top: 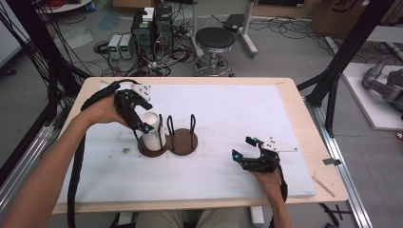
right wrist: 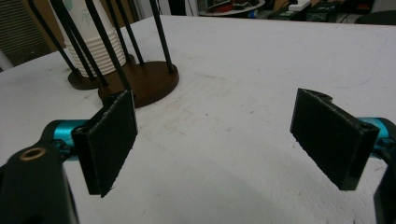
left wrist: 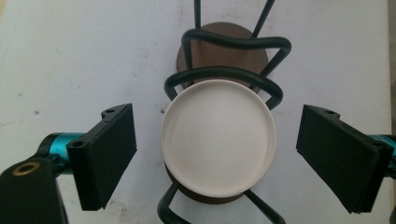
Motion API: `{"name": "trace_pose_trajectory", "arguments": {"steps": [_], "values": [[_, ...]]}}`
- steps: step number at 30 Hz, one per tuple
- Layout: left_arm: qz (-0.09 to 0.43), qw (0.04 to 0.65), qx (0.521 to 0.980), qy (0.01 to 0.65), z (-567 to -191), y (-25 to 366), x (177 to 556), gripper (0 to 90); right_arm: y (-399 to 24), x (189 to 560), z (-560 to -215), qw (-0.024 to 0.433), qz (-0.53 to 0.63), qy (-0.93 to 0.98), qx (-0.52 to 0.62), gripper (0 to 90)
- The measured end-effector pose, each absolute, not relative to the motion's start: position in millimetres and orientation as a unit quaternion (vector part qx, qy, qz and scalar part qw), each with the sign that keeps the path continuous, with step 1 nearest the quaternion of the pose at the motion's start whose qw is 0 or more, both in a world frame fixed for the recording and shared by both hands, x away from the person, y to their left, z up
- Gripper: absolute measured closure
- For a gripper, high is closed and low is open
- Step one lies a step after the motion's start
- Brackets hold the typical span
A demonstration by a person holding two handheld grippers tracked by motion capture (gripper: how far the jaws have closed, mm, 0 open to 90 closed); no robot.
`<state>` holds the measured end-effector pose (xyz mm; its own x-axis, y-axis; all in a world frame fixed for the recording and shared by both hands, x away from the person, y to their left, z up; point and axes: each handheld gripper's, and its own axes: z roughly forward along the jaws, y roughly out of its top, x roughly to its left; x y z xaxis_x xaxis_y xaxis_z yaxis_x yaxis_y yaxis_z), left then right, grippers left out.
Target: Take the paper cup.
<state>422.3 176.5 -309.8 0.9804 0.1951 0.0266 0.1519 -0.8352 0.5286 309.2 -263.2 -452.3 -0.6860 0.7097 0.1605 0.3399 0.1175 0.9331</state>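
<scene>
Even, soft indoor light, faint shadows on the white table top [top: 223,109]; close views slightly soft.

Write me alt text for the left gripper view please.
Seen from above, a stack of white paper cups sits in a black wire holder between the left tool's open jaws, neither pad touching it, on a white table.

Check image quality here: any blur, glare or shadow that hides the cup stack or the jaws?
High view: even light, slightly soft, cup stack readable under the left gripper. Left gripper view: stack's top sharp, no glare, near jaw bases blurred. Right gripper view: right gripper pads crisp, soft shadow on the table, background hazy.
</scene>
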Motion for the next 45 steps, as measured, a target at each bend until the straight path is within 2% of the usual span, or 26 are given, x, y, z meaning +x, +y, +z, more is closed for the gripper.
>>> {"name": "trace_pose_trajectory", "arguments": {"steps": [5,8,17,23,45], "values": [[0.043,0.260,0.960,0.093,-312.1,175.6,423.9,12.6,-263.6,309.2,-452.3,0.164,0.559,0.729,0.360,15.1],[0.043,0.258,0.961,0.092,-312.4,175.9,424.3,17.7,-263.6,309.6,-452.4,0.164,0.558,0.730,0.359,15.1],[0.037,0.246,0.965,0.089,-316.7,173.0,426.5,20.9,-263.4,309.5,-452.4,0.165,0.557,0.730,0.360,15.1],[0.028,0.248,0.965,0.079,-317.0,172.7,425.9,32.4,-263.6,310.3,-452.4,0.162,0.557,0.730,0.362,15.1],[0.032,0.257,0.961,0.097,-308.8,181.6,422.3,34.1,-263.2,310.2,-452.3,0.161,0.555,0.730,0.363,15.1]]}}
